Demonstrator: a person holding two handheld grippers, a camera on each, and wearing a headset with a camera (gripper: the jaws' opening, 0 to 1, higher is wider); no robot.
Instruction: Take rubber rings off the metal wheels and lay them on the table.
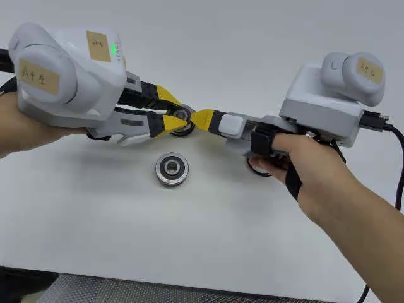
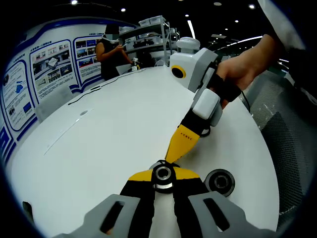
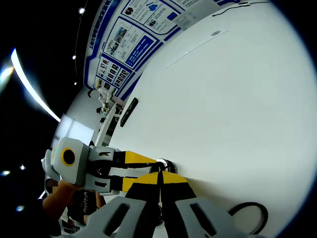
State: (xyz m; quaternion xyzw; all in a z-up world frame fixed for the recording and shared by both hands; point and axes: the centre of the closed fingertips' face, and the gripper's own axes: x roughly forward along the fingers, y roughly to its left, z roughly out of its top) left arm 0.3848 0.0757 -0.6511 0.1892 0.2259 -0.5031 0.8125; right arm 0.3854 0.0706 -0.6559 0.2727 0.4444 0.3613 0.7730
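Rubber ring (image 1: 185, 132) needs peeling now: your left gripper (image 1: 177, 112) clamps the wheel (image 2: 163, 176), your right gripper's (image 1: 203, 118) closed jaws sit at its rim.

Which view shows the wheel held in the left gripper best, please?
The left gripper view: the wheel faces the camera, clamped between the yellow jaws. The head view shows it half hidden by yellow jaws; the right gripper view shows just an edge.
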